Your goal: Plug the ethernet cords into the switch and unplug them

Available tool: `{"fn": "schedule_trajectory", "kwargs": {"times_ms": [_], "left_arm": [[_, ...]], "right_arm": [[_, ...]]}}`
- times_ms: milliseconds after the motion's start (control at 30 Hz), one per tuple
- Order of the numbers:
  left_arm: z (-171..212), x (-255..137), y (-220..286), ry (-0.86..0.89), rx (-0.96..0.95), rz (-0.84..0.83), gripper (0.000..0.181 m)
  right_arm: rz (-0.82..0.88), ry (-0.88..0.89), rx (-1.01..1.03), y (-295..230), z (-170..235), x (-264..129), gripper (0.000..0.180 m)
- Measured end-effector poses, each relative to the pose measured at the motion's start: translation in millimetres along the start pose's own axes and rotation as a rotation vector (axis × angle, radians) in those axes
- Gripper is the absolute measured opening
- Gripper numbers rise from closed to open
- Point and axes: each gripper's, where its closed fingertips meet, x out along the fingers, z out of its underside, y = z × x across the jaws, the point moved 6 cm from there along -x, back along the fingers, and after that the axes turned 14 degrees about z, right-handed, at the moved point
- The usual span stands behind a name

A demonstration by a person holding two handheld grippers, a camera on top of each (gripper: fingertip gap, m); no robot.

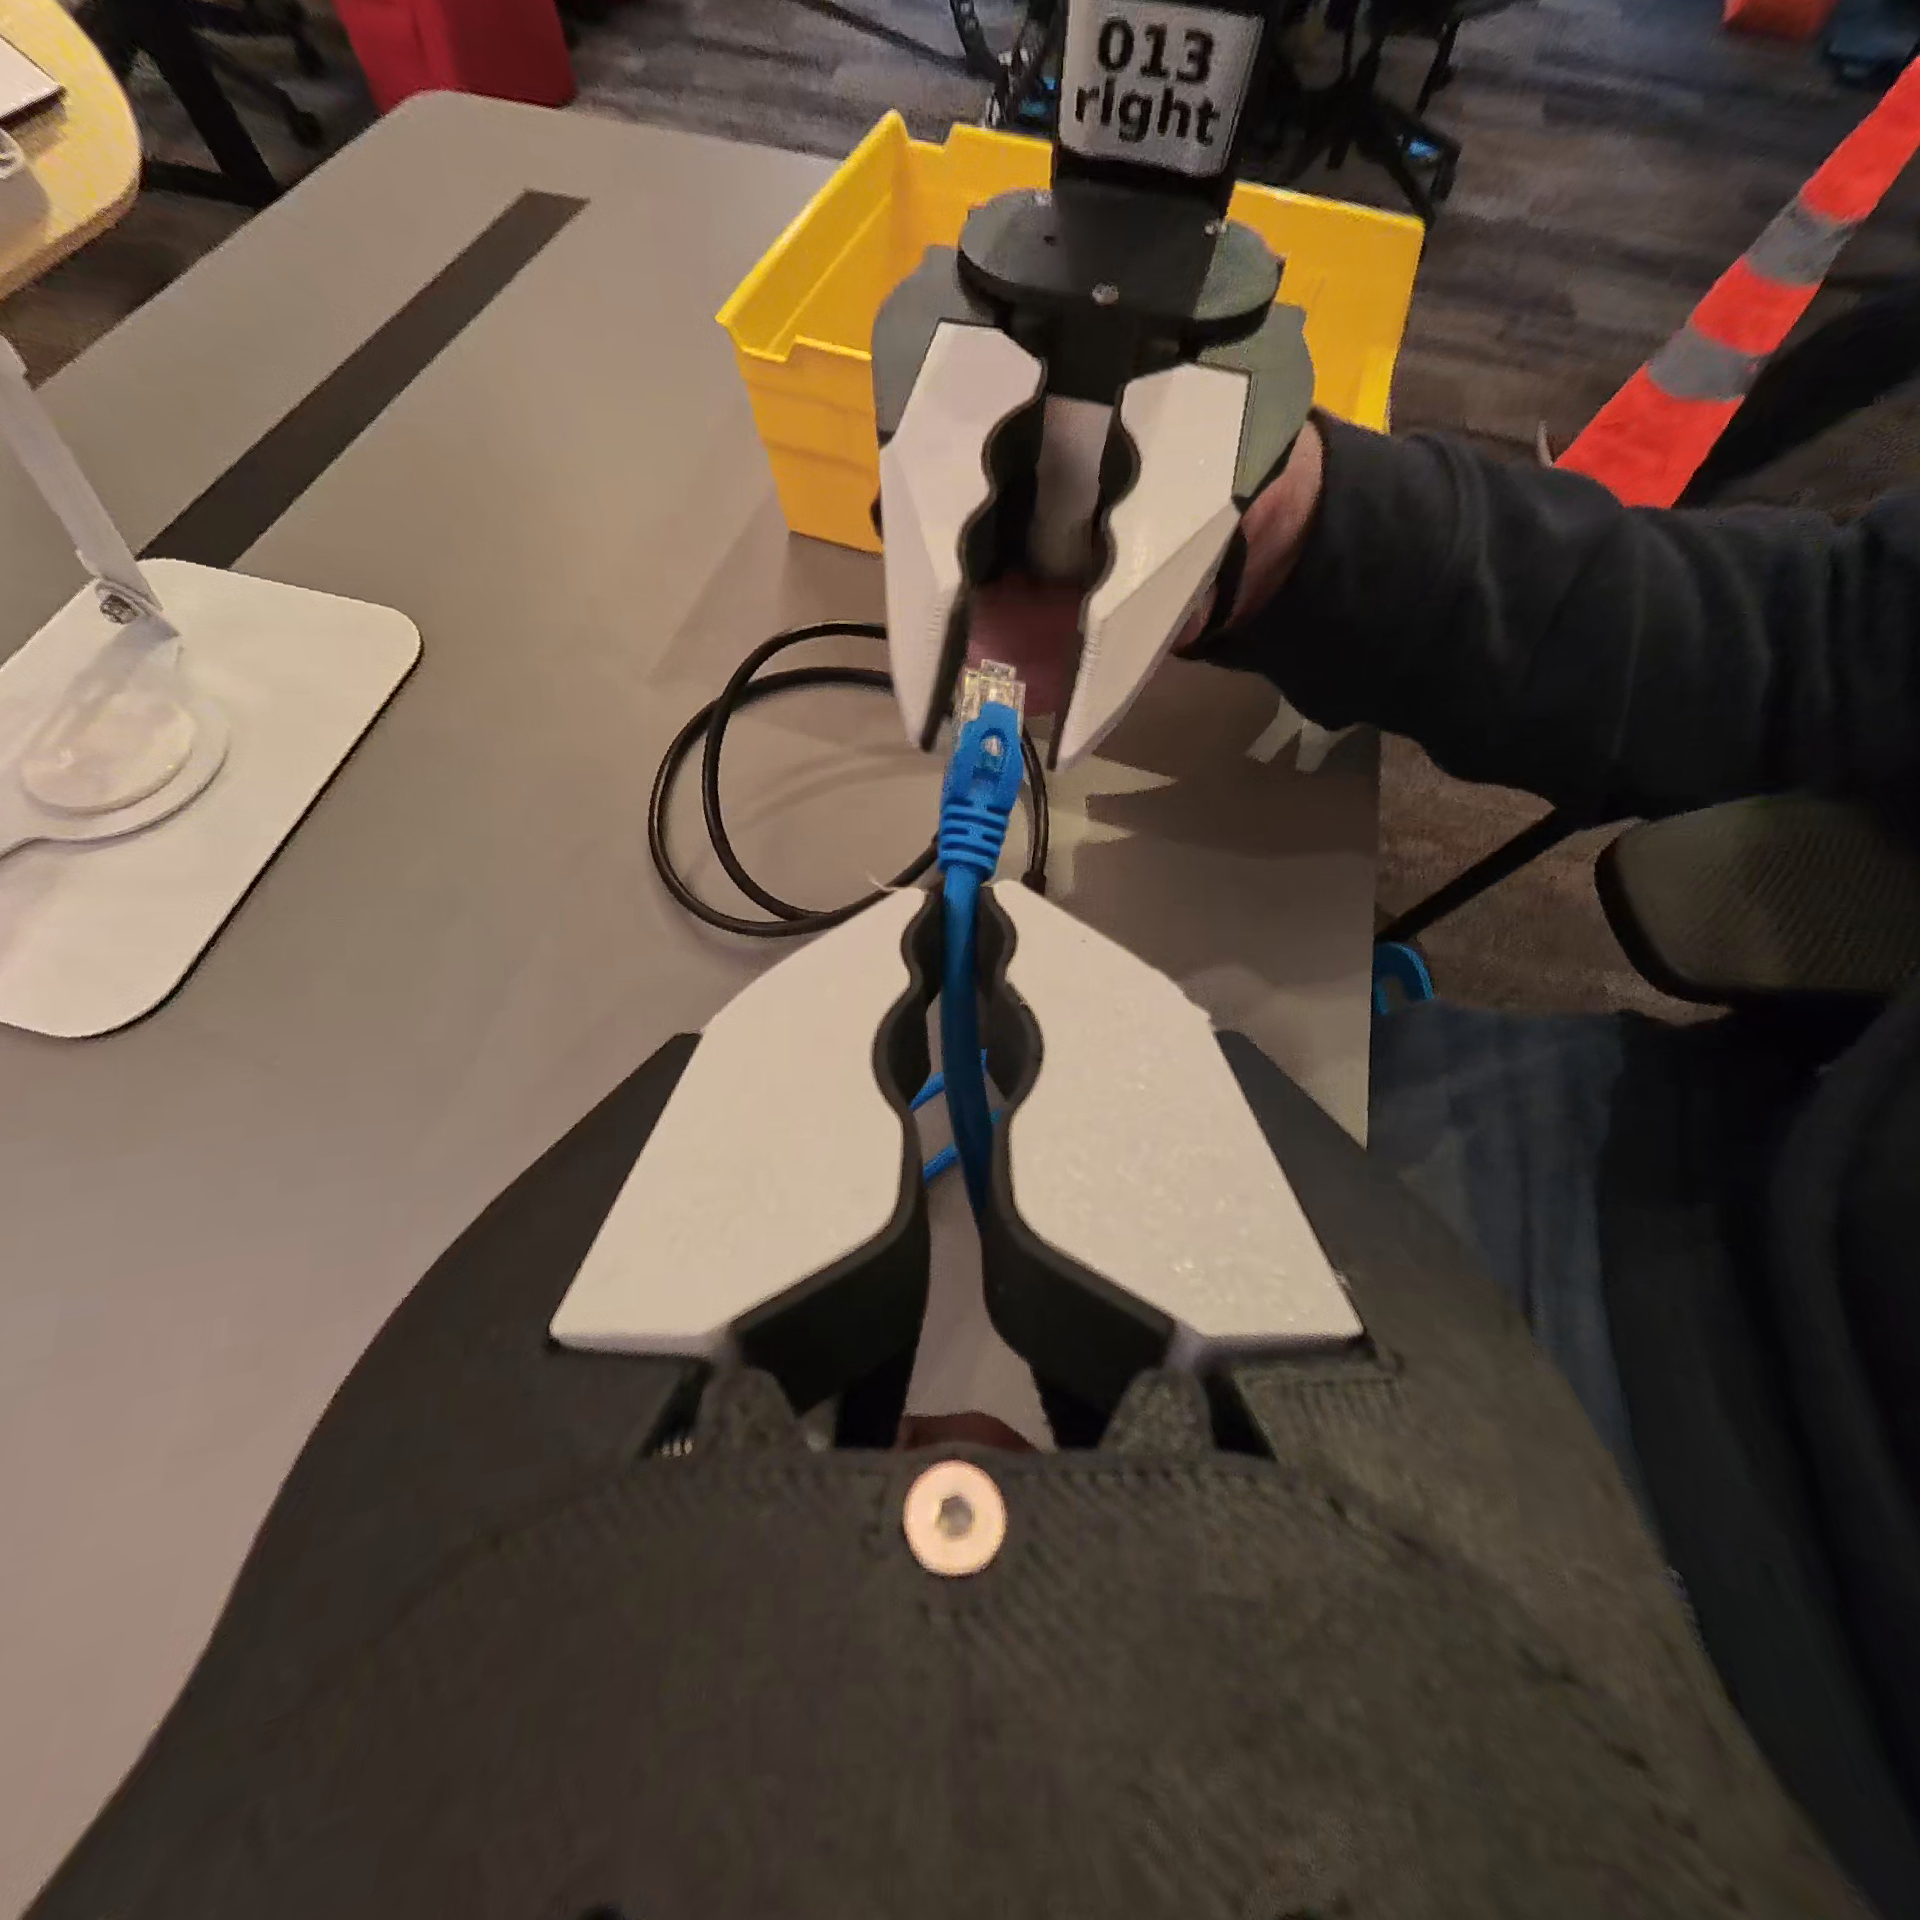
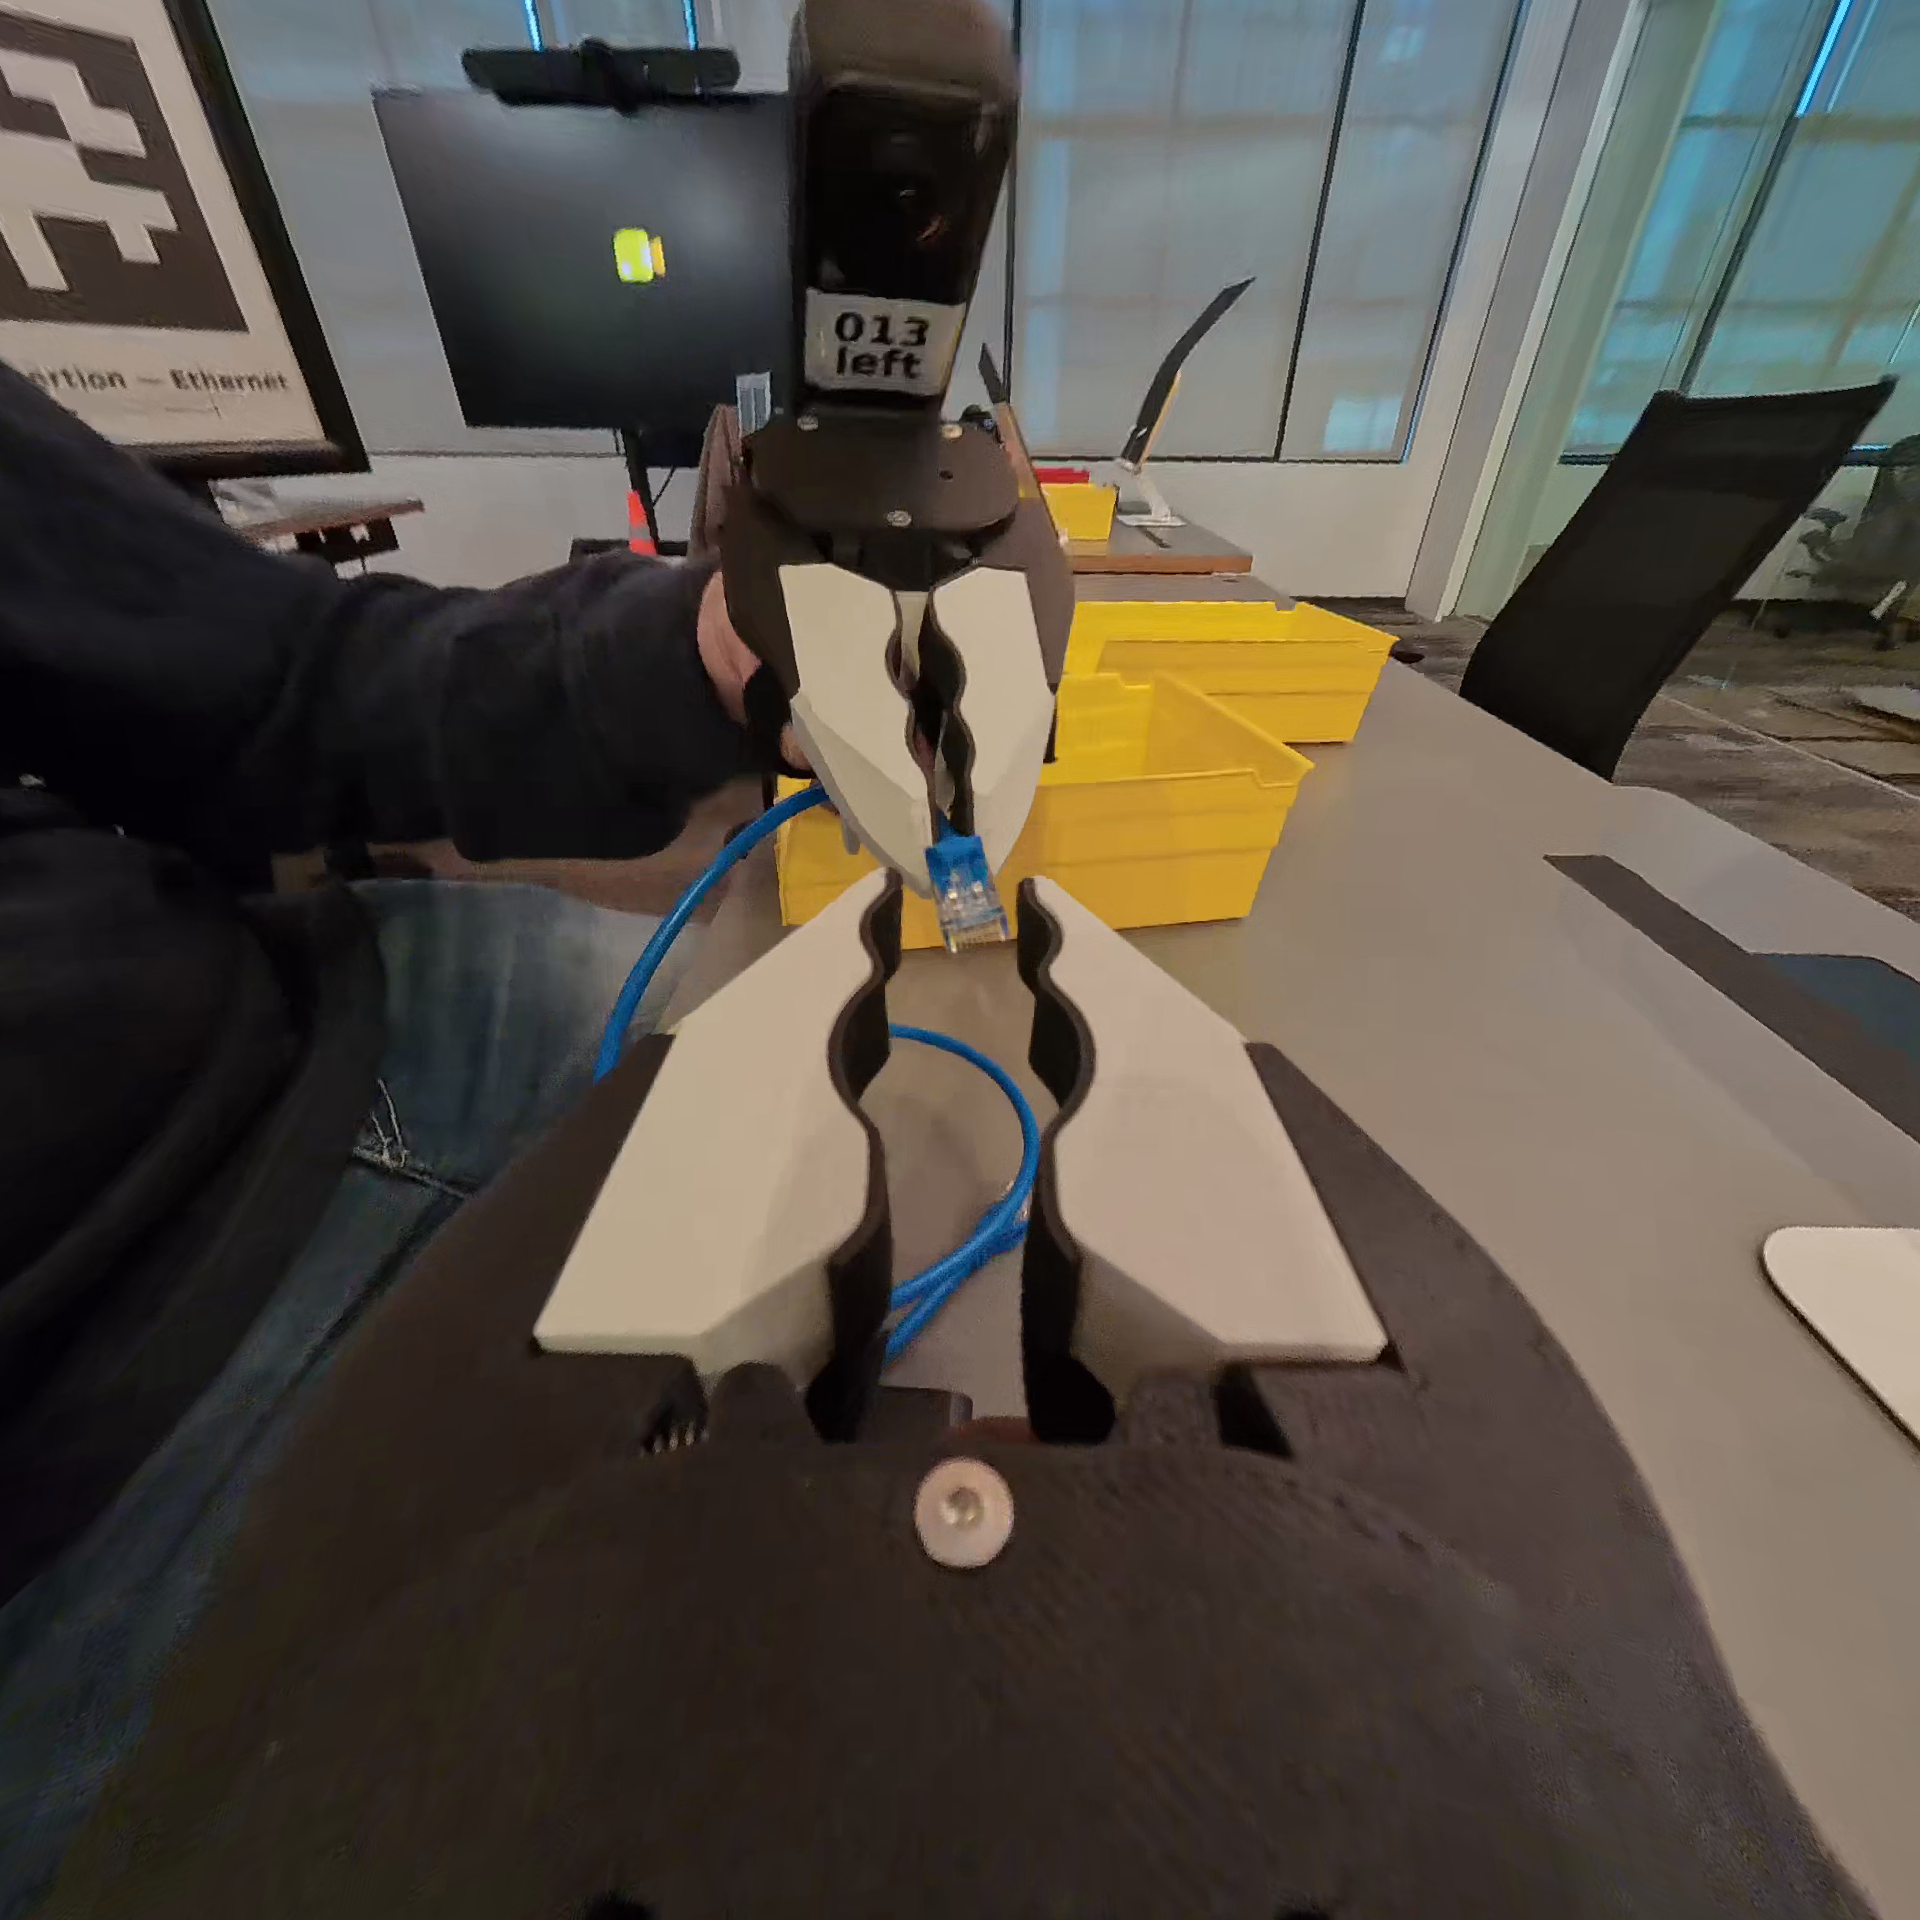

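My left gripper [image 1: 961,894] is shut on a blue ethernet cord [image 1: 971,821] just behind its strain-relief boot, held above the grey table [image 1: 468,1039]. The clear plug [image 1: 992,691] points away, into the gap of my right gripper [image 1: 992,748], which faces it, open. In the right wrist view my right gripper [image 2: 958,888] is open with the plug [image 2: 964,920] between its tips, not clamped. The left gripper [image 2: 951,831] is shut on the cord, whose slack [image 2: 997,1091] loops down onto the table. No switch is in view.
A coiled black cable [image 1: 717,790] lies on the table under the grippers. A yellow bin [image 1: 821,343] stands behind it, with more bins [image 2: 1174,821] in the right wrist view. A white stand base [image 1: 208,748] is at the left. A black chair [image 2: 1662,551] is beyond the table. My two grippers' fingertips are within a few centimetres of each other.
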Motion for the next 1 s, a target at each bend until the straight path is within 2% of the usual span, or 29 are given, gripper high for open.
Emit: {"fn": "schedule_trajectory", "kwargs": {"times_ms": [67, 167, 267, 367, 500, 767, 900, 1000], "left_arm": [[-3, 0, 2, -0.03, 0.016, -0.003, 0.006], [-5, -1, 2, -0.047, 0.026, 0.0, 0.006], [-12, -5, 2, 0.062, 0.039, 0.028, 0.008], [-11, -7, -3, 0.124, 0.051, 0.053, 0.025], [-13, -8, -3, 0.193, 0.052, 0.12, 0.033], [-5, 12, -1, 0.224, 0.037, 0.128, 0.013], [0, 14, -3, 0.219, 0.02, 0.119, 0.012], [1, 16, -1, 0.132, 0.017, 0.11, 0.012]], "right_arm": [[-0.01, -0.004, -0.022, -2, -3, 0, 0.012], [-0.021, -0.013, -0.03, -3, -4, -1, 0.011], [-0.042, 0.078, 0.05, -1, -7, -4, 0.011], [-0.049, 0.159, 0.113, 1, -5, -5, 0.011], [-0.063, 0.225, 0.181, 1, -1, -1, 0.01], [-0.072, 0.292, 0.239, 0, 1, 4, 0.009], [-0.053, 0.259, 0.221, 0, 7, 3, 0.01], [-0.049, 0.199, 0.174, -2, 12, 3, 0.009]]}}
